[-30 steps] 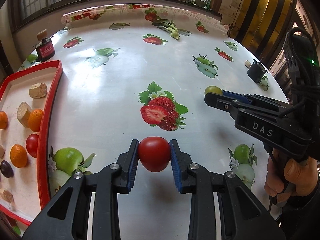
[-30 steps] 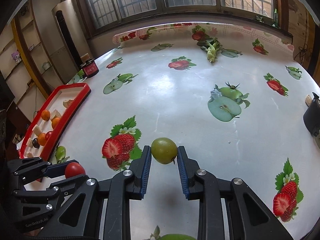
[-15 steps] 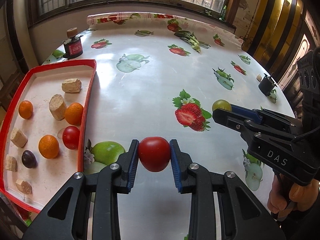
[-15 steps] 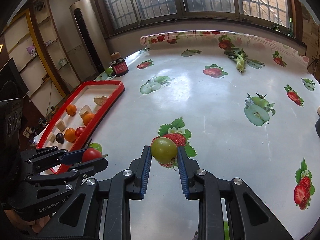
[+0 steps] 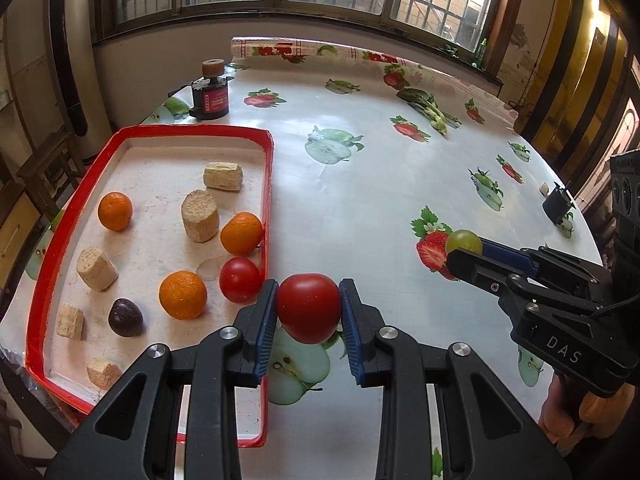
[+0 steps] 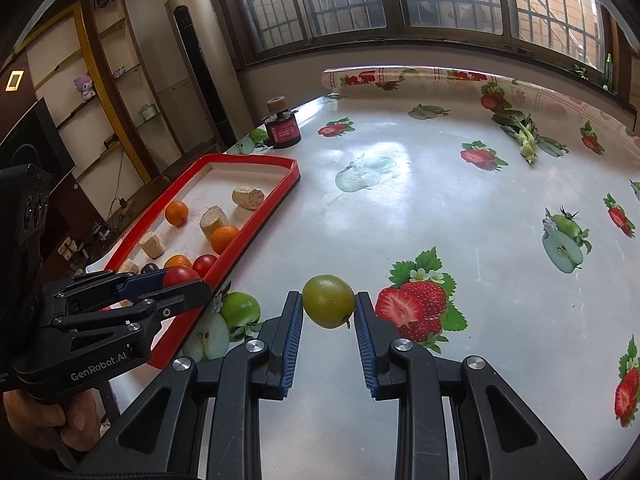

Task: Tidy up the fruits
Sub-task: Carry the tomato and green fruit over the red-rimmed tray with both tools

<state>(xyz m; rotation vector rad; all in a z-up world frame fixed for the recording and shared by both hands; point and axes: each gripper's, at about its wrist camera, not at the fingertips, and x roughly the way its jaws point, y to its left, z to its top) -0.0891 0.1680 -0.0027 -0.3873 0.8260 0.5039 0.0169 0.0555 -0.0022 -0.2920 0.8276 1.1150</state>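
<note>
My left gripper (image 5: 308, 309) is shut on a red tomato (image 5: 308, 307) and holds it above the table, just right of the red tray's right rim (image 5: 267, 200). The tomato also shows in the right wrist view (image 6: 179, 276). My right gripper (image 6: 328, 307) is shut on a green fruit (image 6: 328, 306) and holds it above the table, right of the left gripper; the green fruit also shows in the left wrist view (image 5: 463, 241). The tray holds three oranges (image 5: 241, 233), a red tomato (image 5: 239, 280), a dark plum (image 5: 126, 317) and several beige chunks (image 5: 200, 215).
A dark jar with a cork top (image 5: 210, 96) stands beyond the tray. A leafy green vegetable (image 5: 428, 108) lies at the far side of the printed tablecloth. A small black object (image 5: 557, 206) sits near the right table edge.
Both grippers have moved left toward the tray while carrying their fruit. The tray now lies much closer to the left gripper.
</note>
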